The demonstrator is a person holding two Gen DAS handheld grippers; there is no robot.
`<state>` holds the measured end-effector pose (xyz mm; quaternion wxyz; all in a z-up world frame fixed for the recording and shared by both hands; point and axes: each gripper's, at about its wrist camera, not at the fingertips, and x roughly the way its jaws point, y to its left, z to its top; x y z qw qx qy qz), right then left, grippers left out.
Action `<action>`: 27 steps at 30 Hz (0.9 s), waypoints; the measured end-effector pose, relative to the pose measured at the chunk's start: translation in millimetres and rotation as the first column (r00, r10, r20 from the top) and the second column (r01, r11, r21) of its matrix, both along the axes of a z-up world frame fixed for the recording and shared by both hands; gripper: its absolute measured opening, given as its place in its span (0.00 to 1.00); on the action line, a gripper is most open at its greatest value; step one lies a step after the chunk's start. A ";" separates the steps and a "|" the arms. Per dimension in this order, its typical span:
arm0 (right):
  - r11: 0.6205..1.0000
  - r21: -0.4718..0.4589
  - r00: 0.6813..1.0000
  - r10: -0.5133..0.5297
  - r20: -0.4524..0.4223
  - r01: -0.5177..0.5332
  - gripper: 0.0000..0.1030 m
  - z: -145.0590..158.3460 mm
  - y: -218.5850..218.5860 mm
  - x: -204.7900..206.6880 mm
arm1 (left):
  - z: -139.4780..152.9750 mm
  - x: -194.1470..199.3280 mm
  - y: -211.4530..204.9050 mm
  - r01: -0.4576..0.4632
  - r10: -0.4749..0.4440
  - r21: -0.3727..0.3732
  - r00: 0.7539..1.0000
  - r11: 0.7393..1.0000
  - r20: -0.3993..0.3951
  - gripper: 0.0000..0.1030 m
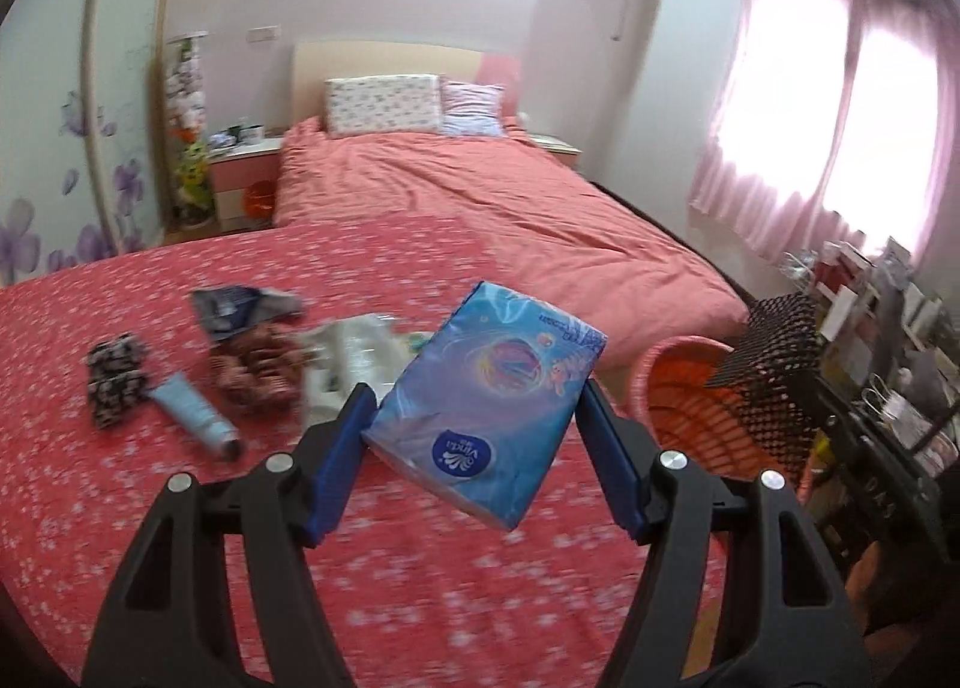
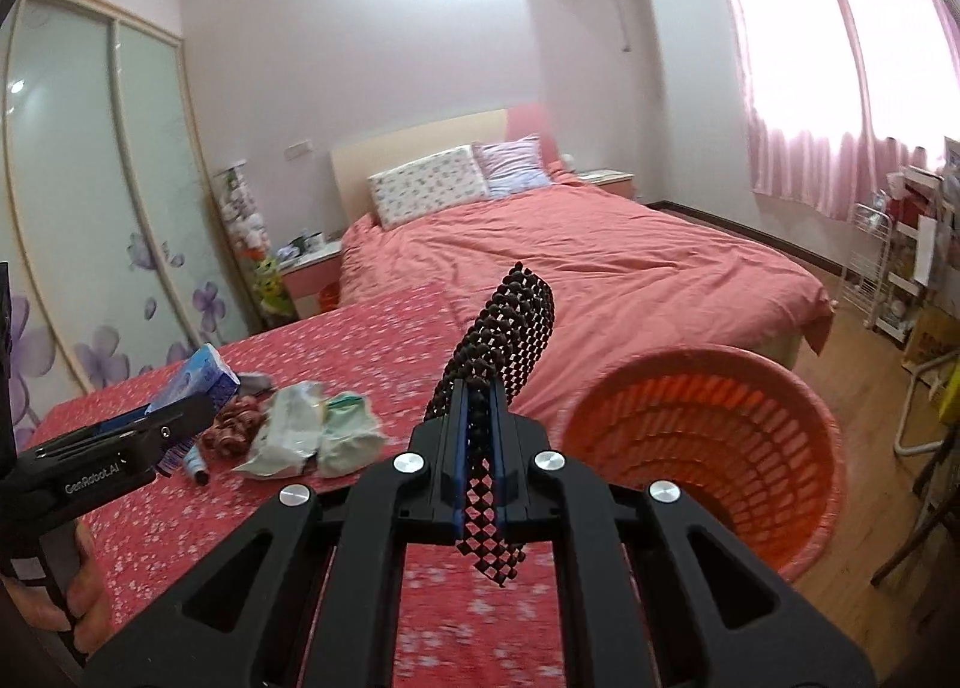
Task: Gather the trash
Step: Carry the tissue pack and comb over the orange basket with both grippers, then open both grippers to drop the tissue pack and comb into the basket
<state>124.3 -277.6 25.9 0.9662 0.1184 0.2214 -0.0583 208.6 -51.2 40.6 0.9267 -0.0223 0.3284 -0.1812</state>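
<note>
Gripping tissue pack [image 1: 486,406] in left hand-held gripper [image 1: 474,430], right hand-held gripper [image 2: 478,424] clamping black mesh [image 2: 510,322]; a skewed pack could slip short of orange basket [image 2: 804,388].

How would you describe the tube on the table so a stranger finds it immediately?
Start at the red flowered tablecloth before the bed. In the litter there, the pale blue tube lies between a black patterned pouch and a brown bundle. It alone is smooth, slim and dark-capped.

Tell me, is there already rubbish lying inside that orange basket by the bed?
No. In the right wrist view the orange basket shows only its bare slatted wall and bottom, with nothing lying in it.
</note>
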 end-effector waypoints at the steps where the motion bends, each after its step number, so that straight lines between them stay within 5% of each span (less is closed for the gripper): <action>1: 1.000 0.004 1.000 -0.013 0.001 0.013 0.07 -0.6 -5.4 -1.6 | 0.8 -0.7 -11.0 0.022 -0.022 -0.006 1.000 1.000 0.001 0.65; 27: 0.976 0.071 0.978 -0.206 -0.032 0.208 0.07 -33.1 -103.9 -11.8 | -39.0 12.5 -172.1 0.307 -0.310 -0.050 0.949 0.950 -0.063 0.65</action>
